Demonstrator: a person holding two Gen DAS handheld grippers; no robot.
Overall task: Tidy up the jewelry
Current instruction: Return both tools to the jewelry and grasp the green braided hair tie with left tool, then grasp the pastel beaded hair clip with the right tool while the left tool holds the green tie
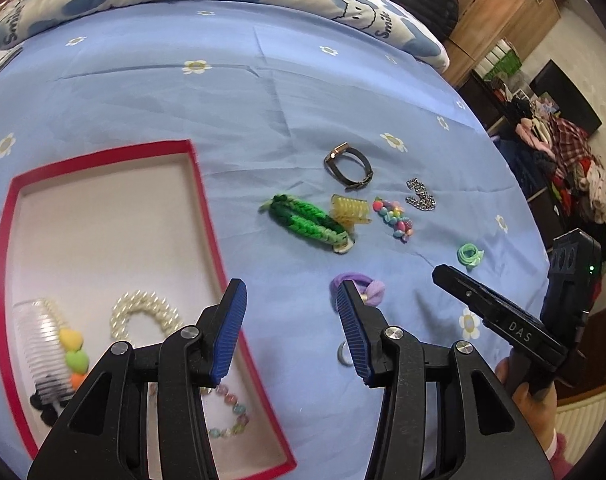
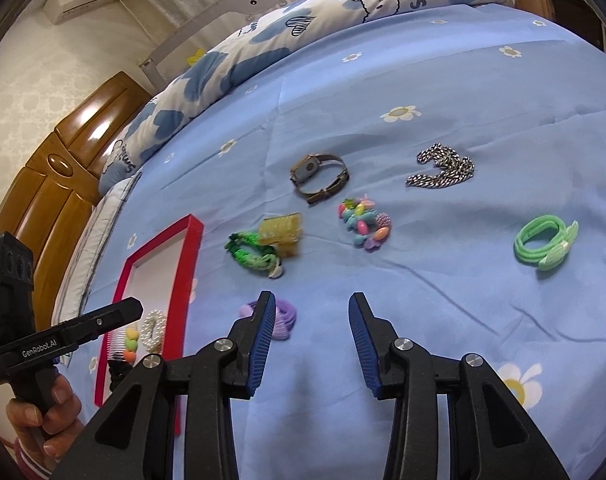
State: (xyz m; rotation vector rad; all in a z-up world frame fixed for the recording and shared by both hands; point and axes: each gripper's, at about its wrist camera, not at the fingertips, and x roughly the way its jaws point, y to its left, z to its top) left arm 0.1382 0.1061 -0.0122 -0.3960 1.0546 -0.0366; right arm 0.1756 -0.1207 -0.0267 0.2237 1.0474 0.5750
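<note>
Purple scrunchie (image 2: 281, 318) bunched, soft; red-rimmed tray (image 1: 207, 216) white inside

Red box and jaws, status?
Left gripper and right gripper open, empty. Red box holds pearl bracelet, comb. Purple scrunchie nearest, unobstructed.

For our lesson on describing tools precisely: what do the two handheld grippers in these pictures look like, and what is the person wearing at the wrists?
Both the left gripper and the right gripper are black, with angled link arms, silver pivot bolts and ribbed blue pads. Seen from the side, the right one is marked "DAS", the left one "GenRobot.AI". The right one's camera block shows a small green light. A pink cuff shows at the right wrist.
</note>
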